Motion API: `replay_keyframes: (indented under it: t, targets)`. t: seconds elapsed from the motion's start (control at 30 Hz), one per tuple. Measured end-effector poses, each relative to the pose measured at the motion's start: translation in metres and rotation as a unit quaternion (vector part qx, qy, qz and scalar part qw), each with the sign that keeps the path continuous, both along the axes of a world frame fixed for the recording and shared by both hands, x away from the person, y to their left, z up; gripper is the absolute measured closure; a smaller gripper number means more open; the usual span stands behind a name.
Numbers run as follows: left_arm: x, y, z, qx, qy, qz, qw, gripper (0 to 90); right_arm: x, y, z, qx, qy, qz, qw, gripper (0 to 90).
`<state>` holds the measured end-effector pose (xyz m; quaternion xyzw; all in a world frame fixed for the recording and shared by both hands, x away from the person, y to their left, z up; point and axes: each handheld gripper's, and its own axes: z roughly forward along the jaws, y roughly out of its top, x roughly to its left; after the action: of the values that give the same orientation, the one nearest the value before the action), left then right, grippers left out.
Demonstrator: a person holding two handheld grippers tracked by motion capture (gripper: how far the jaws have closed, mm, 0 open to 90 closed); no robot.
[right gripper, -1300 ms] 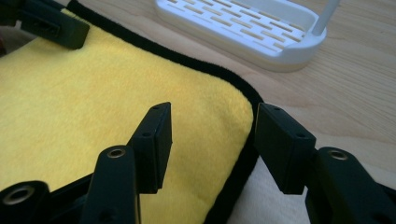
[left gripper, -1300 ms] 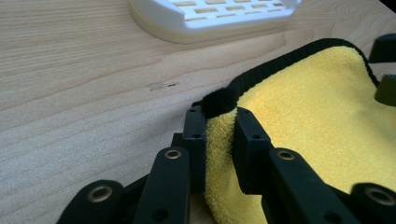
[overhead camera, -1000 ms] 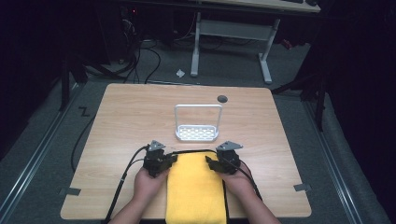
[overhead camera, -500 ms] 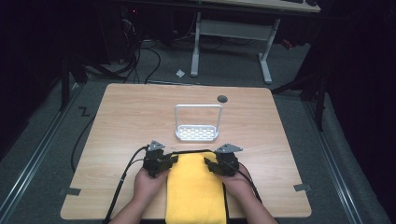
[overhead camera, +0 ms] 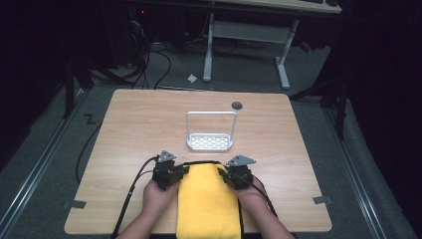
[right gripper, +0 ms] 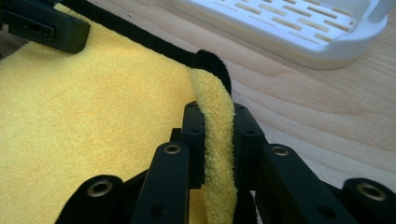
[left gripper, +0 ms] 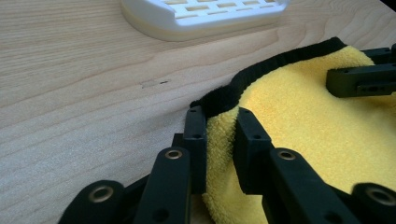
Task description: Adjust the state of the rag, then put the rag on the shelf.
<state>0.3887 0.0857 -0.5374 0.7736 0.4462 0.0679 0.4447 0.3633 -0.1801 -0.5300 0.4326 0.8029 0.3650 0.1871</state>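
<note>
Cloth: a yellow cloth (overhead camera: 208, 204) with a black hem is seen lying flat at the bottom centre of the high view, running off the near table edge between the two hands.
Left gripper (overhead camera: 171, 173): its jaws are seen pinched on the cloth's far left corner, just below the hem; in the left gripper view a fold of yellow pile is squeezed between them, though a little slack shows there (left gripper: 219, 140).
Right gripper (overhead camera: 238, 175): the far right corner is clamped tightly, a ridge of cloth standing up between the jaws in the right gripper view (right gripper: 218, 135).
Done so far: both far corners are judged to be secured; the cloth is not yet lifted or folded.
Left to do: the gripped edge is presumably to be raised and carried, toward a fold or toward the rack.
Rack: a white slotted rack (overhead camera: 210, 142) with a hoop handle is seen just beyond the cloth, at frame centre, nothing on it.
Table (overhead camera: 149, 114): bare wood is seen beyond.
</note>
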Motion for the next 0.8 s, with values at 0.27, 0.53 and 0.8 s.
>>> replay_keyframes:
  t: [0.27, 0.53, 0.8]
  targets:
    - [-0.003, 0.000, 0.004, -0.005, -0.021, -0.006, 0.9998, 82.0, -0.005, -0.002, 0.005, 0.004, -0.013, -0.003, 0.9999, 79.4]
    - [-0.007, 0.007, 0.017, -0.033, -0.036, 0.002, 0.9988, 82.9, -0.008, -0.002, 0.015, 0.018, -0.042, 0.002, 0.9990, 79.6]
    - [-0.014, 0.007, 0.036, -0.034, -0.078, -0.002, 0.9964, 83.7, -0.011, -0.005, 0.029, 0.032, -0.071, 0.012, 0.9969, 80.1]
